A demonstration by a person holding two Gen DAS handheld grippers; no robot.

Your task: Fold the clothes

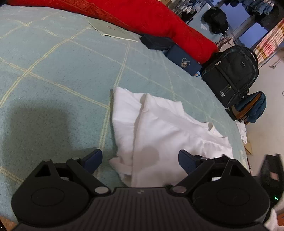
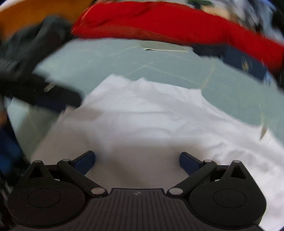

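White garment (image 1: 159, 131) lies on the pale green checked bed cover (image 1: 53, 74), partly folded, with one long crease running away from the near hem and a collar-like edge showing on its right side. The left gripper (image 1: 140, 160) hovers over the near hem, jaws spread wide and grasping nothing. The right gripper (image 2: 136, 160) is likewise released and empty above the broad white cloth (image 2: 150, 124); that view is blurred. Judging by the lie of the cloth, one lengthwise fold is done and the next grasp is being lined up; it would call for pinching the near edge or a corner and carrying it across. Left of the garment the cover is bare, giving room to spread. Right, the bed edge is near. Further off lie a paper (image 1: 113, 30), a navy case (image 1: 184, 62), a red quilt (image 1: 142, 16) and a black backpack (image 1: 230, 72).
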